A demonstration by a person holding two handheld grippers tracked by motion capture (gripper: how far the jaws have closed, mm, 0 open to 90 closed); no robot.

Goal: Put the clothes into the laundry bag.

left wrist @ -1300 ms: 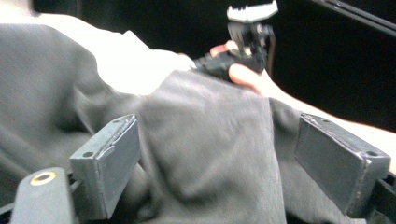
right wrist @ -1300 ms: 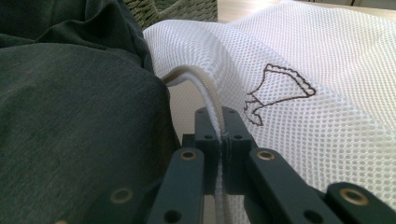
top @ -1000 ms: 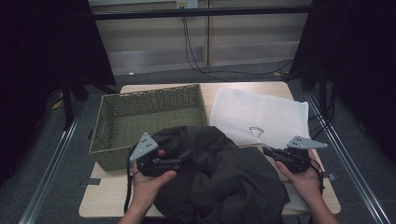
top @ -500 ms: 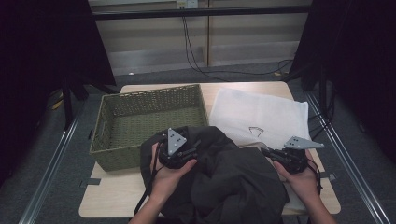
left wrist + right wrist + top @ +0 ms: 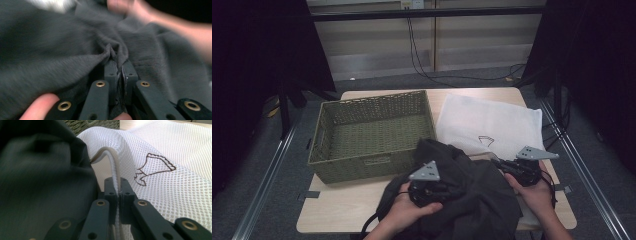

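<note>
On the wooden table (image 5: 337, 210), a dark grey garment (image 5: 482, 200) lies crumpled at the near edge, spreading from the front of the olive wicker basket (image 5: 372, 135) across to the near edge of the white mesh laundry bag (image 5: 492, 125), which lies flat on the right half of the table with a small dark outline drawing on it. The left gripper (image 5: 429, 190) sits on top of the garment near its middle; its jaws have just been closing, and in the left gripper view they stand pressed together on a pinched ridge of the grey fabric (image 5: 110, 53), with a fold of cloth running down between the pads. The right gripper (image 5: 517, 167) rests at the bag's near edge, just beside the garment; in the right gripper view its jaws are clamped on the bag's pale zipper edge (image 5: 116, 170), which arches up out of the grip, with the mesh on one side and the dark cloth on the other. The basket stands well left of the bag, touching the garment at its front corner
</note>
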